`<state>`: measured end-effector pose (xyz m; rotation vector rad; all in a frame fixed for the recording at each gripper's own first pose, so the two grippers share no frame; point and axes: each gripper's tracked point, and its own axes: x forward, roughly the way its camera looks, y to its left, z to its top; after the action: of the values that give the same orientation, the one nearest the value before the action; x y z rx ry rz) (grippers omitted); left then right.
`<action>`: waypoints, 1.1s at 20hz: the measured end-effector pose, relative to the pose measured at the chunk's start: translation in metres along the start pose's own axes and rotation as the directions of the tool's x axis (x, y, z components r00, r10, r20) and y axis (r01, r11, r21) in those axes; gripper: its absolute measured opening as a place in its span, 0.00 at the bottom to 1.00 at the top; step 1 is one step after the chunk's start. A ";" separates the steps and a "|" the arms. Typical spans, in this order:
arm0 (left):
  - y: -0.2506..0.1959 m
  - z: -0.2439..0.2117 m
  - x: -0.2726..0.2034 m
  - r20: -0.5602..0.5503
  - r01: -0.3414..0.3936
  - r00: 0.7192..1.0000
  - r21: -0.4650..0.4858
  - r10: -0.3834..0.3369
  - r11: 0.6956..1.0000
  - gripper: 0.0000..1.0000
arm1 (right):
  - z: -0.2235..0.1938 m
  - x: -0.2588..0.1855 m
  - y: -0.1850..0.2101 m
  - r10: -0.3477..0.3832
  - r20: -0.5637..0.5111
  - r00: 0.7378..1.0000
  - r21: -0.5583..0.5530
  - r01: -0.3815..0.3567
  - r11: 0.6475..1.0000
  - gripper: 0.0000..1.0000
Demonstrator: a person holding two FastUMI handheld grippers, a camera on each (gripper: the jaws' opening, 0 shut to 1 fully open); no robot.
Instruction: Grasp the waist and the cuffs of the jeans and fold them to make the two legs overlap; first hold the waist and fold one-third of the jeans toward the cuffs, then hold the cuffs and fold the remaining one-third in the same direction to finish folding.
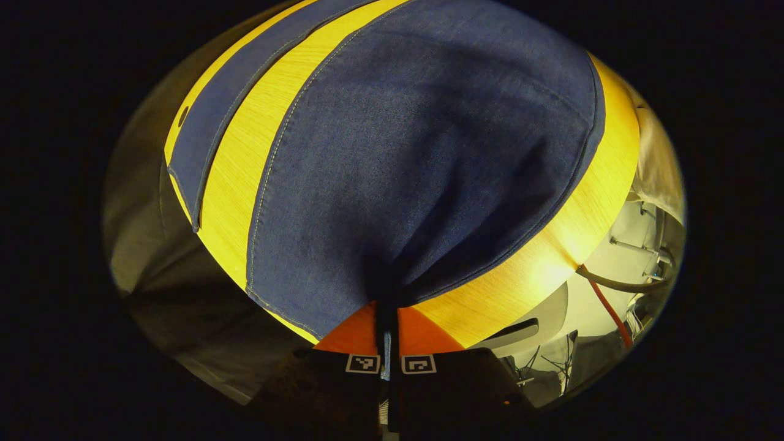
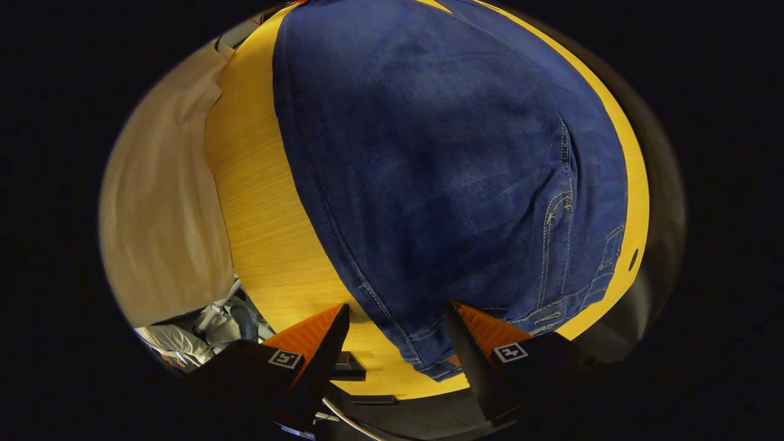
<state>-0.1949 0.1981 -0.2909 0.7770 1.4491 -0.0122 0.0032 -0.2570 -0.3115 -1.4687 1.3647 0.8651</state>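
The jeans [image 1: 416, 159] are lying spread out on a yellow wooden table [image 1: 245, 153], taking up most of its top. In the left gripper view, one wide leg is stretching away from the camera, w/ a second narrower strip of denim [image 1: 214, 104] lying apart to the far left, bare wood showing between them. So the legs are not overlapping yet.

The left gripper [image 1: 387, 343] is pinching the near hem of the wide leg, i.e. the cuff end; its fingers are pressed together w/ a thin fold of cloth rising between them. The fabric is puckering toward the grip.

In the right gripper view, the waist end w/ pocket stitching [image 2: 551, 233] is lying at the near edge of the table. The right gripper [image 2: 398, 343] is standing wide apart, straddling the corner of the waistband [image 2: 429, 361], clamping nothing yet. Beyond the table on the left, pale cloth [image 2: 159, 202] is hanging.

Risks, as a judgement:
- The left grip looks thin, maybe one layer only; on lifting, the cuff may be slipping out or the layers separating.
- The right fingers are sitting near the table edge; closing too low may mean nipping the table or only the corner, so the waist sags on lifting.
- If the two ends are not lifted together, the legs will be landing skewed, not stacked.
- The denim near the table edge could be sliding off it.
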 end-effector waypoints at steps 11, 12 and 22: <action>0.001 -0.001 0.000 -0.029 0.066 0.997 0.034 -0.065 0.997 0.00 | 0.003 0.001 -0.028 -0.050 0.012 0.999 0.215 0.046 0.976 0.26; 0.001 -0.001 -0.001 -0.030 0.076 0.997 0.044 -0.075 0.996 0.00 | 0.003 0.001 -0.028 -0.067 0.015 0.998 0.241 0.061 0.968 0.13; 0.002 -0.005 -0.019 -0.016 0.271 0.962 0.128 -0.271 0.954 0.00 | 0.005 -0.024 -0.039 -0.181 0.064 0.981 0.532 0.120 0.839 0.02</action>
<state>-0.2011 0.1939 -0.2726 0.6767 1.5556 -0.3197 0.0390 -0.2453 -0.2844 -1.0608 1.2523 0.4121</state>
